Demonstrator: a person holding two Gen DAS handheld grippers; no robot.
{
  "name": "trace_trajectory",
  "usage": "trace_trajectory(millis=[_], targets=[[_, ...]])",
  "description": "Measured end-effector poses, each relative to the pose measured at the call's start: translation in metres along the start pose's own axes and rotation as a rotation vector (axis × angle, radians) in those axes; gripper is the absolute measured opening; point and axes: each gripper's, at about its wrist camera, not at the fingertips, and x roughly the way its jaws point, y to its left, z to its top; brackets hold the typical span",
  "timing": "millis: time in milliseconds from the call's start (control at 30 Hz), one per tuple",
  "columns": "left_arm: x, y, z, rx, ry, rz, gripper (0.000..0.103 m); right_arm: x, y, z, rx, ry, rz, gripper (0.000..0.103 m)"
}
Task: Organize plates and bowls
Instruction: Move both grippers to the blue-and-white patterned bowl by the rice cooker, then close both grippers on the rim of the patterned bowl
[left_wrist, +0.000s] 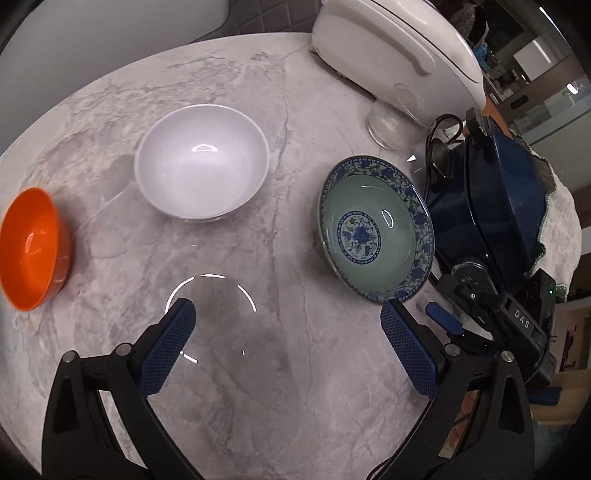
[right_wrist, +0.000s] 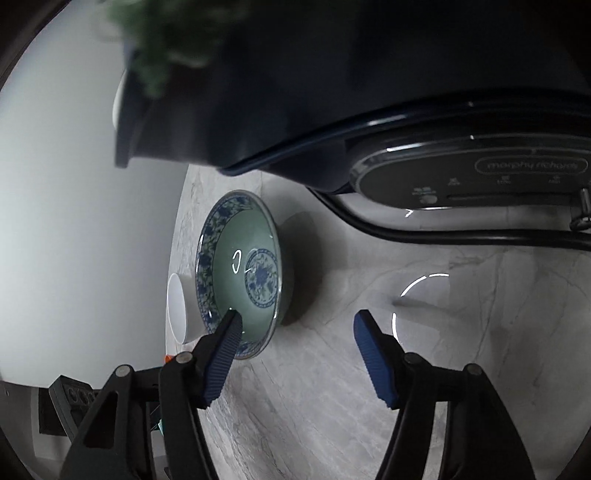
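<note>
Marble covers the round desk under us. Our left hand-held gripper hovers with fingers spread wide, holding nothing; ahead of it sits the white bowl, the orange bowl far to its left, the blue-patterned bowl ahead-right. Our right hand-held gripper is also spread apart, its left finger over that patterned bowl, beside the dark blue appliance.

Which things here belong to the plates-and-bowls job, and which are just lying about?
Job: orange bowl; white bowl; blue-patterned green bowl.

Lying about: clear glass; white appliance; dark blue cooker and its black cord.
</note>
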Motion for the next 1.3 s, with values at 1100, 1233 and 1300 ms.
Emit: trace_trajectory(millis=[1100,1233,1300], targets=[[0.083,-0.031,0.064,0.108,0.091,0.02,0.068,0.023,-0.012,0.012,0.159,-0.08,0.043,0.049],[0.089,-0.034,0.063,0.122,0.116,-0.001,0.048,0.028,-0.01,0.01,0.153,-0.083,0.041,0.045],[0.091,-0.033,0.063,0.114,0.12,-0.012,0.043,0.031,-0.008,0.01,0.149,-0.083,0.05,0.037]])
